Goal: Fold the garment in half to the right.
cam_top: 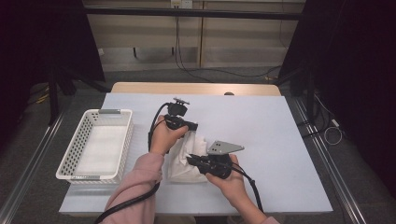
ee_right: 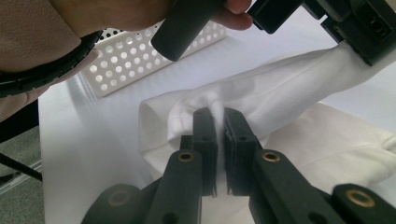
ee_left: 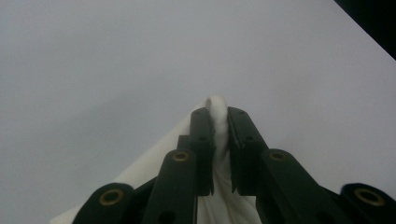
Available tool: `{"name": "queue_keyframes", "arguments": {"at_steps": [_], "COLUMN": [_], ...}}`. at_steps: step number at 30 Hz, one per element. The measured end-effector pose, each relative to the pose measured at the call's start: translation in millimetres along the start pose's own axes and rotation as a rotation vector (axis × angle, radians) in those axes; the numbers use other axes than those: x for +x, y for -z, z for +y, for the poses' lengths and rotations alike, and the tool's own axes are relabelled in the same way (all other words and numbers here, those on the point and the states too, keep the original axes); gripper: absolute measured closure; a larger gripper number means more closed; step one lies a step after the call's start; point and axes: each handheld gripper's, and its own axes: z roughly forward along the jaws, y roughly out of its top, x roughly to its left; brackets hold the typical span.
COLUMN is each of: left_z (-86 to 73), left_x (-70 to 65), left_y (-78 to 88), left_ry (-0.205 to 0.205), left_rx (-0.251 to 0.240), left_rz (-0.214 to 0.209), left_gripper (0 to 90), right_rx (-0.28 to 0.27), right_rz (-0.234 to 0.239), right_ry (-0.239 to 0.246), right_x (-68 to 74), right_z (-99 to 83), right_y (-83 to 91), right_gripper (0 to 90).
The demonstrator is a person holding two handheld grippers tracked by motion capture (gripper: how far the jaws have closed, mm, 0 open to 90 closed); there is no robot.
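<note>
Folding looks under way — the left claw (cam_top: pixel 192 127) and right claw (cam_top: pixel 190 160) each clamp a pinch of the white cloth (cam_top: pixel 184 163) on the bench (cam_top: pixel 271 140); next, a matched, even carry — probably.

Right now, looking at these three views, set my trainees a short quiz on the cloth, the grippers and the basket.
1. True or false: the left gripper is shut on the cloth.
2. What does the right gripper hold? A) basket B) cloth C) nothing
3. In the high view, on which side of the cloth does the basket stand, and is anything visible in it?

Key: 1 true. 2 B, a fold pinched between its jaws. 3 On the left; nothing visible inside.
</note>
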Motion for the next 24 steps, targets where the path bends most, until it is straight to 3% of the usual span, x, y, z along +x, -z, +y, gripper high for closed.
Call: {"name": "queue_keyframes", "arguments": {"at_steps": [9,12,24], "left_z": [-0.7,-1.4,-2.9], "left_x": [-2.0,-2.9,-3.0], "left_y": [-5.0,-7.3,-11.1], "left_ry": [-0.013,0.0,-0.036], "left_rx": [-0.009,-0.014,-0.025], "left_rz": [-0.017,-0.021,-0.023], "left_gripper": [81.7,81.7,81.6], "right_rx": [0.003,0.003,0.008], "right_rz": [-0.006,-0.007,-0.011], "right_ry": [-0.005,-0.003,-0.005], "right_x": [-1.8,-2.9,-6.3], "right_z": [-2.5,-3.2,-6.6], "right_y": [3.2,3.6,4.6], "right_gripper": [85.5,85.4,85.4]}}
